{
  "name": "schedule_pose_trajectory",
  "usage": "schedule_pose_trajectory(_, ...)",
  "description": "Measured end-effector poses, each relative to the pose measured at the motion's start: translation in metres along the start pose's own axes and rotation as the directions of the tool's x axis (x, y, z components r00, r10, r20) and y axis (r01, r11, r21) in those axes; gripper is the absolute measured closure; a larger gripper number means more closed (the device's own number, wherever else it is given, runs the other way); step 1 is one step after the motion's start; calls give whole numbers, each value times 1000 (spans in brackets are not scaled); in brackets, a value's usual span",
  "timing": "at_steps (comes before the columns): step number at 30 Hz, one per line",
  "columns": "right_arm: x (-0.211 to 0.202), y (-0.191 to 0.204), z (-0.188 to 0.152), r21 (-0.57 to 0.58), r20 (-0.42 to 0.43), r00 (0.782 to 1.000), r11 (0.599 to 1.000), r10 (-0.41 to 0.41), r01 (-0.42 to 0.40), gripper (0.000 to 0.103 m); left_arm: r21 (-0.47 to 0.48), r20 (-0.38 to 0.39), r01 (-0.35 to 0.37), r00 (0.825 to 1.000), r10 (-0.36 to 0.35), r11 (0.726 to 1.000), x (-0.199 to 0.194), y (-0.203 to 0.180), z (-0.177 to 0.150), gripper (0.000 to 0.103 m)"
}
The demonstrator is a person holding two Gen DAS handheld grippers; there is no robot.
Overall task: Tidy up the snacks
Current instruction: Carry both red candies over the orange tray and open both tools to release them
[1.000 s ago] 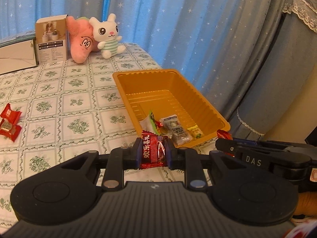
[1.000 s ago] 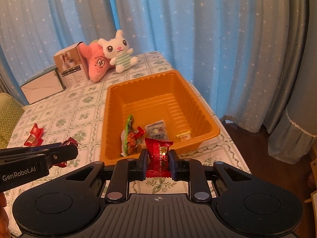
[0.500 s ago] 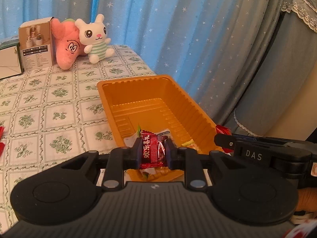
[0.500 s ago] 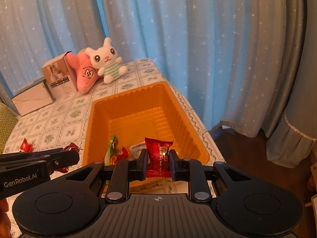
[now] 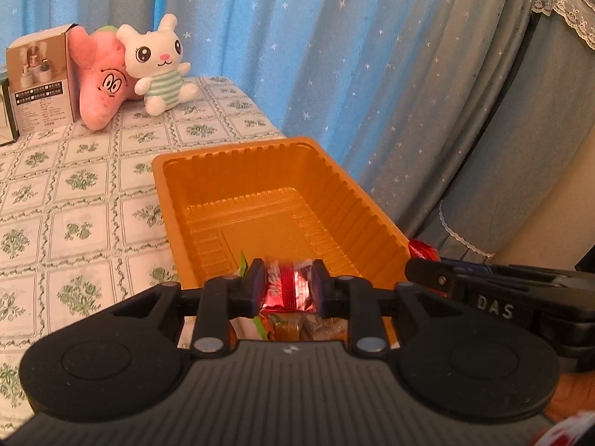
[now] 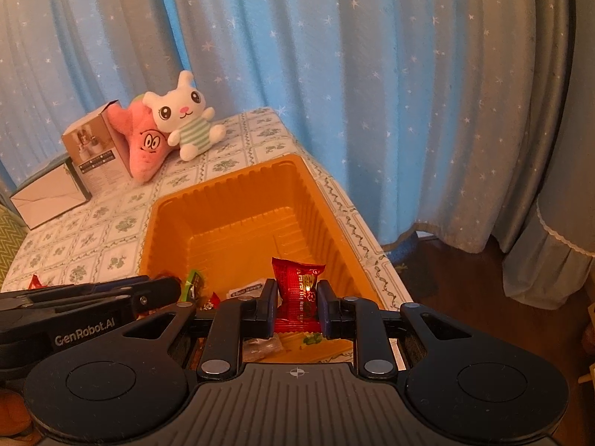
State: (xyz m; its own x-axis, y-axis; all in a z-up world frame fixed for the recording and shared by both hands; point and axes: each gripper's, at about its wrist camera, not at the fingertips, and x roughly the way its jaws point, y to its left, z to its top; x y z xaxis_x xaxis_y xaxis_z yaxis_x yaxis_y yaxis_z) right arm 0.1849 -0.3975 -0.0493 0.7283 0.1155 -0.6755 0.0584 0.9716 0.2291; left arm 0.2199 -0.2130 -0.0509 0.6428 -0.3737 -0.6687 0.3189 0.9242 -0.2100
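Note:
An orange plastic tray (image 5: 282, 156) (image 6: 223, 189) stands on the tablecloth near the table's right edge, with several wrapped snacks (image 5: 286, 329) (image 6: 195, 284) at its near end. My left gripper (image 5: 288, 290) is shut on a red wrapped candy (image 5: 288, 290) above the tray's near end. My right gripper (image 6: 297, 306) is shut on a red snack packet (image 6: 297, 290) above the tray's near right part. Each gripper shows at the side of the other's view: the right (image 5: 483, 290), the left (image 6: 93, 301).
A pink star plush (image 5: 102, 81), a white bunny plush (image 5: 160, 63) and a brown box (image 5: 39, 78) stand at the table's far end. A white box (image 6: 48, 197) lies beside them. Red candies (image 6: 35, 282) lie on the cloth left of the tray. Curtains hang behind and right.
Both grippers have moved forward over the tray's near end, each holding its snack. The candy in the left gripper looks turned or blurred between the jaws.

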Motion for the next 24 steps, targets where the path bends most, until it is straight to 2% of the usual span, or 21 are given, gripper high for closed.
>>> schedule_pose_trajectory(2, 1, -2, -1, 5, -2, 1000, 1000, 0, 0, 80, 7, 18, -10, 1000, 10, 1000, -2, 2, -1, 68)
schedule_pose_trajectory(10, 5, -1, -1, 8, -4, 1000, 1000, 15, -15, 80, -56, -20, -55, 998, 54, 997, -22, 25, -18, 69)
schedule_pose_trajectory(15, 7, 5, 5, 0, 4, 1000, 1000, 31, -31, 80, -65, -13, -74, 997, 73, 995, -35, 32, -26, 69)
schedule_pose_trajectory(22, 21, 9, 14, 25, 0, 996, 996, 85, -85, 80, -72, 3, -96, 995, 97, 993, -47, 39, -27, 69)
schedule_pose_trajectory(24, 24, 6, 15, 46, -2, 997, 996, 81, -81, 72, -66, 5, -110, 994, 111, 992, -49, 41, -29, 69)
